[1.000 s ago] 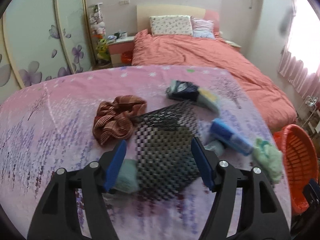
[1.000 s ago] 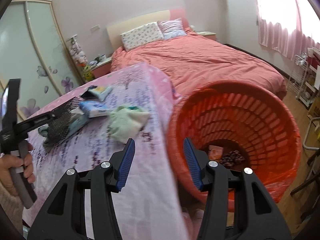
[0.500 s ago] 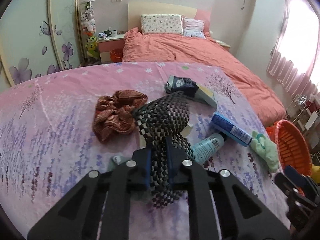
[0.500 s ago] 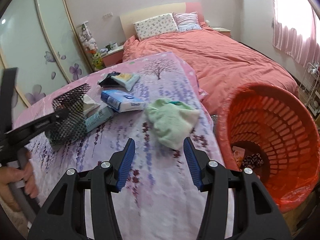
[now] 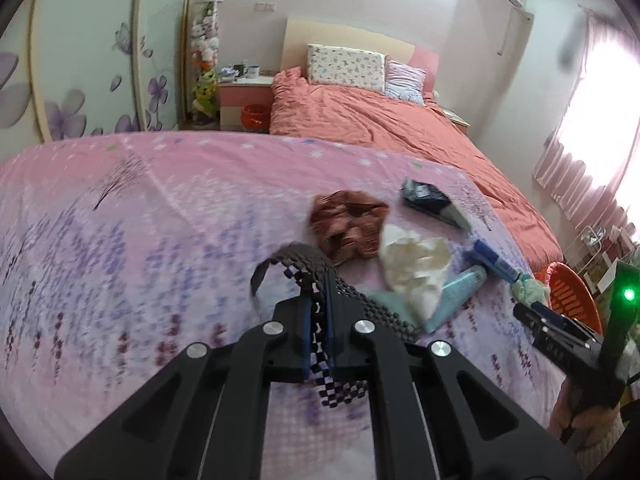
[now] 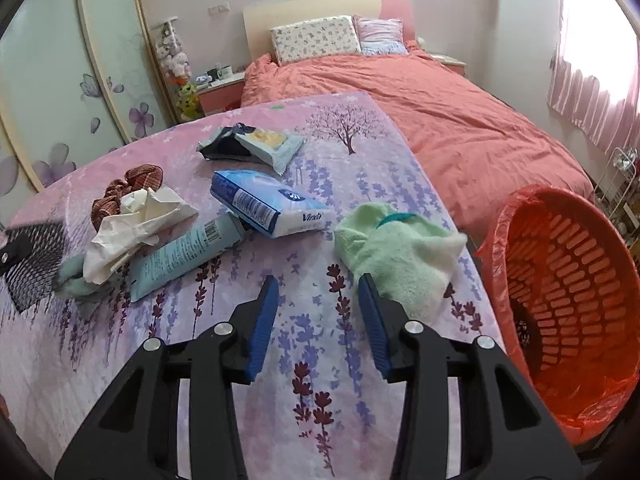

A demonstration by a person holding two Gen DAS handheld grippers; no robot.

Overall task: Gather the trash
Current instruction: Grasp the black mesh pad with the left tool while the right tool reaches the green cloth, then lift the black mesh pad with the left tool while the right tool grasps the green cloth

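A counter (image 6: pixel 120 360) draped in a pink cloth printed with lavender sprigs stands at the foot of a coral bed (image 6: pixel 440 112).

At the far left, the left gripper (image 5: pixel 319 334) has its jaws pinched tight on a piece of black mesh (image 5: pixel 340 384). The mesh is squeezed flat between the blue pads, with one end curling up ahead of the jaws and a checkered end hanging below them. In the right wrist view the same mesh (image 6: pixel 32 268) shows at the counter's left edge.

Just right of it lies a pile of clutter: a brown scrunchie (image 6: pixel 136 184), a crumpled white tissue (image 6: pixel 132 228) resting against it, and a teal rag (image 6: pixel 74 280) poking out under the tissue. A pale blue tube (image 6: pixel 180 256) lies slanted beside the tissue, its far end tucked under a blue and white tissue pack (image 6: pixel 268 208). Farther back sits a torn wrapper (image 6: pixel 252 146).

Toward the middle, the right gripper (image 6: pixel 318 320) hovers above the cloth with its jaws partly apart and closing. Nothing is between them, only bare cloth. A green cloth (image 6: pixel 396 252) lies just ahead and to the right, its near edge beside the right jaw's tip.

At the far right, off the counter's edge, an orange basket (image 6: pixel 568 280) lined with an orange bag stands tipped toward the viewer. A little dark rubbish shows at its bottom.
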